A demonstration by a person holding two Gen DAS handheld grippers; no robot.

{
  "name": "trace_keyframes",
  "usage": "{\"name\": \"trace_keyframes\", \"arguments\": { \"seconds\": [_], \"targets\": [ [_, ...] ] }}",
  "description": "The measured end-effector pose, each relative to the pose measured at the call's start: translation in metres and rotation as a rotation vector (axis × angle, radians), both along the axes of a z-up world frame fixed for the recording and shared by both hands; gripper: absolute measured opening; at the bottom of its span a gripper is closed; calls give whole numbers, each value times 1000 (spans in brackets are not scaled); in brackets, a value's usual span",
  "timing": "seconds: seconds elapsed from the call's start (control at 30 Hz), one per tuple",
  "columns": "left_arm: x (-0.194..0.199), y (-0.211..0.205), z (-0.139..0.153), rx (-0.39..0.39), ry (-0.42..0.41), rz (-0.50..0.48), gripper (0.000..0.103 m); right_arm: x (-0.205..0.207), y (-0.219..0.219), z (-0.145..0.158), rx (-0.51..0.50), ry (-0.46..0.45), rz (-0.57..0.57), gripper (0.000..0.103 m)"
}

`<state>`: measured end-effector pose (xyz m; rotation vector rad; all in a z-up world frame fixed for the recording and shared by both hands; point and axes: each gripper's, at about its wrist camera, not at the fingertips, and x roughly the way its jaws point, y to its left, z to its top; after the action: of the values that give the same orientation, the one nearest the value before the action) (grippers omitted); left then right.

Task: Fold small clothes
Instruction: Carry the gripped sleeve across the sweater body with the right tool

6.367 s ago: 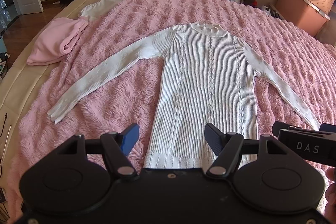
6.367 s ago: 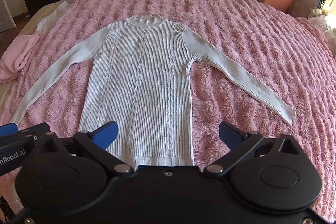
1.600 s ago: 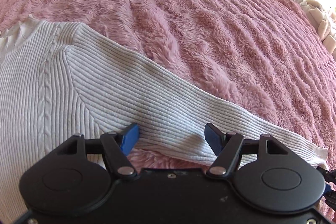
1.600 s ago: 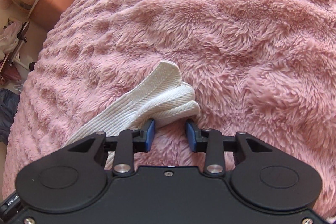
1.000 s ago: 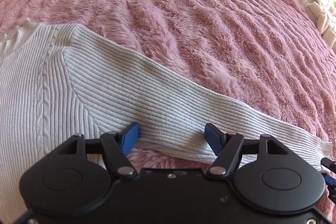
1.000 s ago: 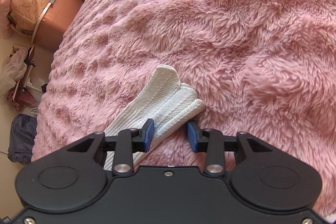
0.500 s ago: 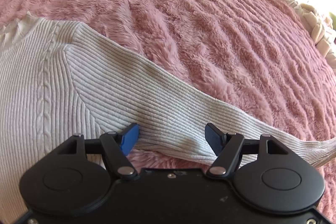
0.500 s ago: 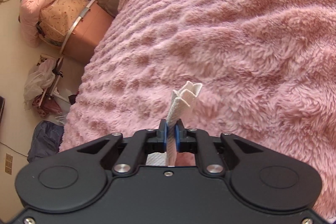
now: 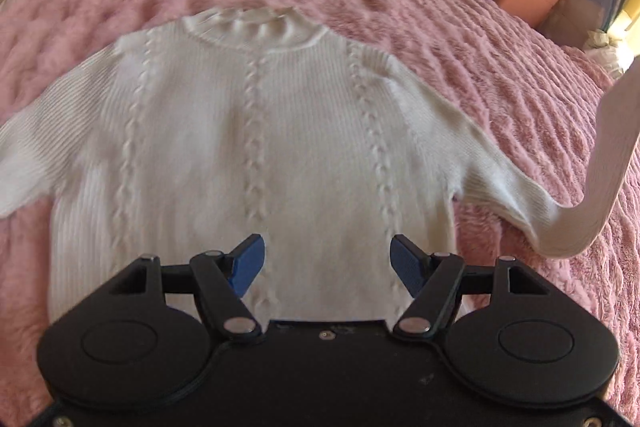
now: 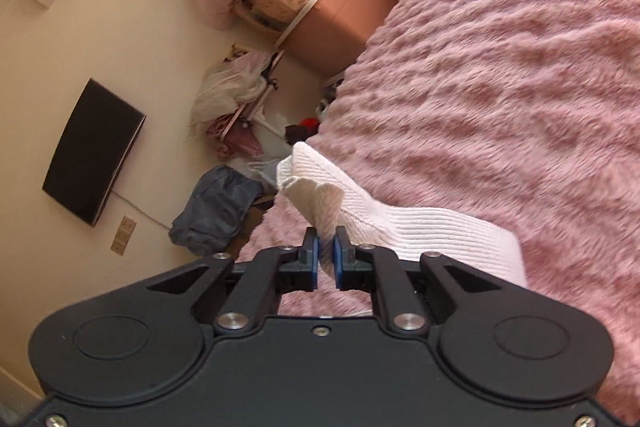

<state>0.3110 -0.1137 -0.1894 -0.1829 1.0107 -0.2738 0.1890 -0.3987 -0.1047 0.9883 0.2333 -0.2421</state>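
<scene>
A white cable-knit sweater (image 9: 256, 131) lies face up on the pink fluffy blanket (image 9: 500, 39), collar away from me. My left gripper (image 9: 327, 261) hovers open over the sweater's chest with nothing between its blue pads. The sweater's right sleeve (image 9: 592, 183) rises off the bed toward the upper right edge of the left wrist view. In the right wrist view my right gripper (image 10: 327, 257) is shut on the cuff (image 10: 316, 195) of that sleeve, lifted above the blanket (image 10: 500, 87); the sleeve hangs down behind the fingers.
Beyond the bed's far side stand a pink storage box (image 10: 332, 15) with a patterned box and pink bedding on top, plastic bags (image 10: 228, 87), a dark blue bag (image 10: 216, 207) and a black wall screen (image 10: 92, 151).
The right gripper closed on the sleeve cuff, then lifted it off the blanket while tilting up toward the wall. The left gripper moved left from the sleeve to over the sweater's chest.
</scene>
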Motion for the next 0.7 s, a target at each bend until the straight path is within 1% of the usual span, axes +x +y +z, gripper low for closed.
{"name": "trace_keyframes", "arguments": {
  "seconds": [0.07,0.2,0.4,0.47,0.63,0.7],
  "targets": [
    [-12,26,-6,-19,16,34,73,19,24,1,-1,-18,57,9],
    [-32,60,-19,-76,61,82,73,58,82,6,-11,-46,187,9],
    [-63,104,-31,-166,104,172,73,100,174,4,-38,-46,383,9],
    [-73,114,-32,-185,105,190,73,111,201,-4,-63,-32,442,9],
    [-97,137,-34,-166,72,236,73,133,262,-33,-90,24,590,9],
    [-103,147,-34,-173,63,252,73,140,283,-46,-96,54,640,9]
  ]
}}
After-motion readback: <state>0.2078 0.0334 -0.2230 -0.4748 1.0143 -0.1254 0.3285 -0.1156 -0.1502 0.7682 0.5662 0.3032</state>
